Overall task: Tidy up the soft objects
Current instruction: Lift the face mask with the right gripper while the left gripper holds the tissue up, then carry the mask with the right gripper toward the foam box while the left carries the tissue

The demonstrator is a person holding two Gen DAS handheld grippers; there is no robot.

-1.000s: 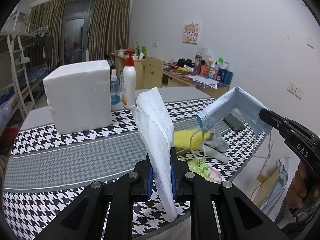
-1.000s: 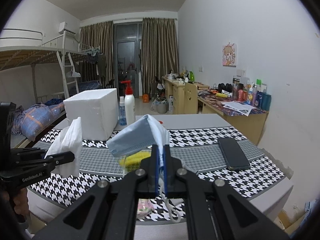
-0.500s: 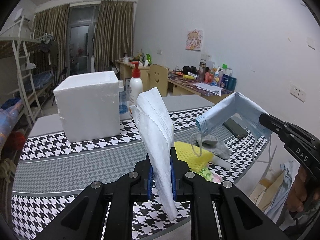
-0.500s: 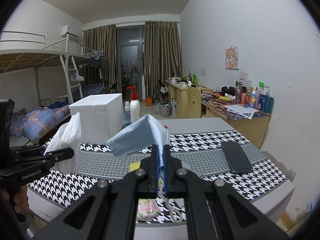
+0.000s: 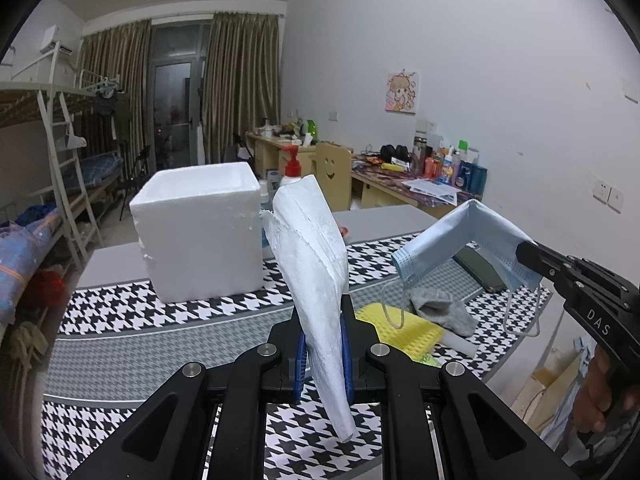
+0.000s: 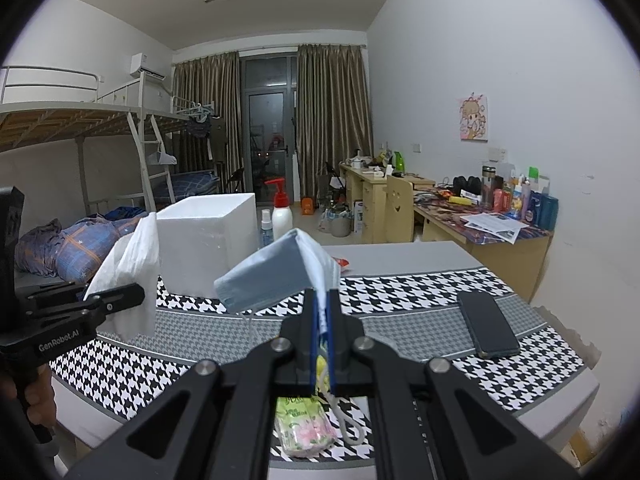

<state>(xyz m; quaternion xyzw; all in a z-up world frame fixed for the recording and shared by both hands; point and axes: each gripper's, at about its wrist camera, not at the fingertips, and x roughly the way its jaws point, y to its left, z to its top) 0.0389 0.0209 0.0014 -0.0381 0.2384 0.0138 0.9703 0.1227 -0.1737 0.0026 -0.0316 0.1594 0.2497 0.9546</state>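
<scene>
- Left wrist view: left tool (image 5: 323, 350) clamped on a folded white tissue (image 5: 312, 276), held above the tabletop (image 5: 132, 348), in front of the foam box (image 5: 200, 232). Likely goal is that open-topped box; judged best to carry the tissue high enough to clear its rim.
- Right wrist view: right tool (image 6: 320, 320) pinched shut on a blue face mask (image 6: 276, 276), right of the foam box (image 6: 208, 240). Ear loops dangle; mind the bottles behind the box. Open room before it.

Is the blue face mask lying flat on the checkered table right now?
No, the blue face mask hangs in the air, pinched by the right gripper above the checkered table.
</scene>
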